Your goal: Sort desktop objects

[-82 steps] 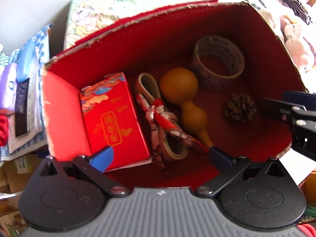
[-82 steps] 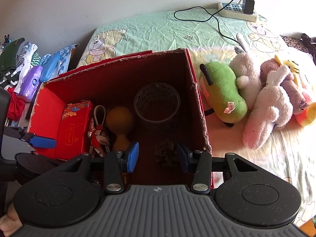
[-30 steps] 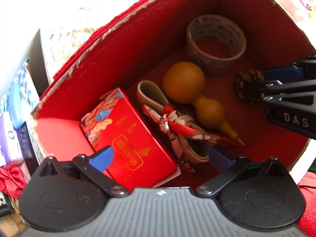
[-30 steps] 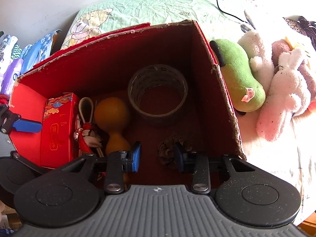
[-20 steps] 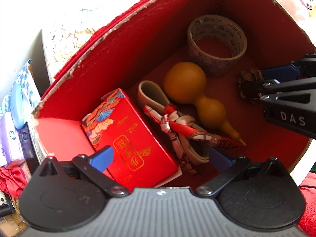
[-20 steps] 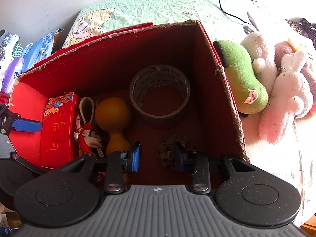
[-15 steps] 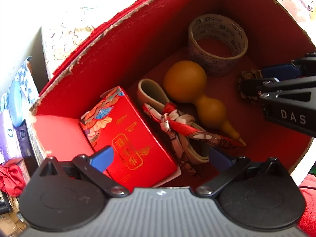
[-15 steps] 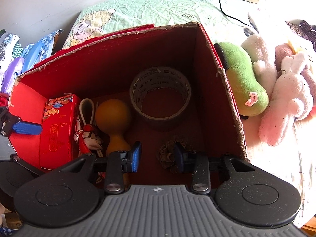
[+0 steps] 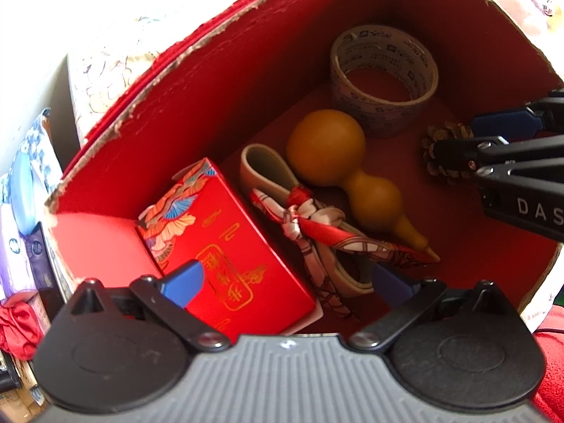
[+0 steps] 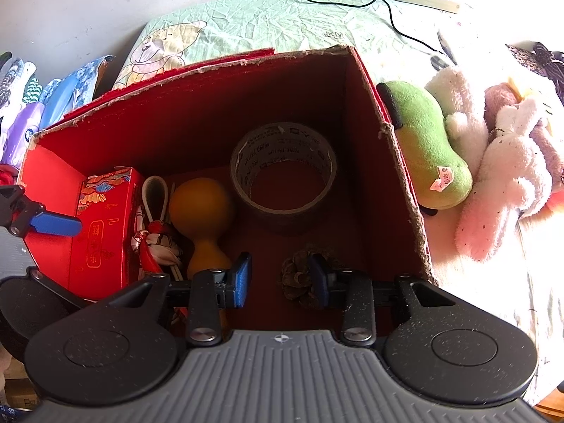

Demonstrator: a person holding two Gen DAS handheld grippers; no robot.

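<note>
Two grippers are reaching into the red box at once, and I am watching both from their own cameras. My right gripper is hanging low over the box floor with its fingers spread; the pine cone is sitting between the blue pads, touching the right one, not yet squeezed. My left gripper is hovering wide open over the near-left corner of the box, above the red carton and the ribbon-tied strap, gripping nothing. Beside the strap, toward the middle of the box, a gourd is lying with its round end toward the back wall. A tape roll is standing at the back of the box, just behind the pine cone. Outside the box's right wall, plush toys are lying on the bedsheet.
</note>
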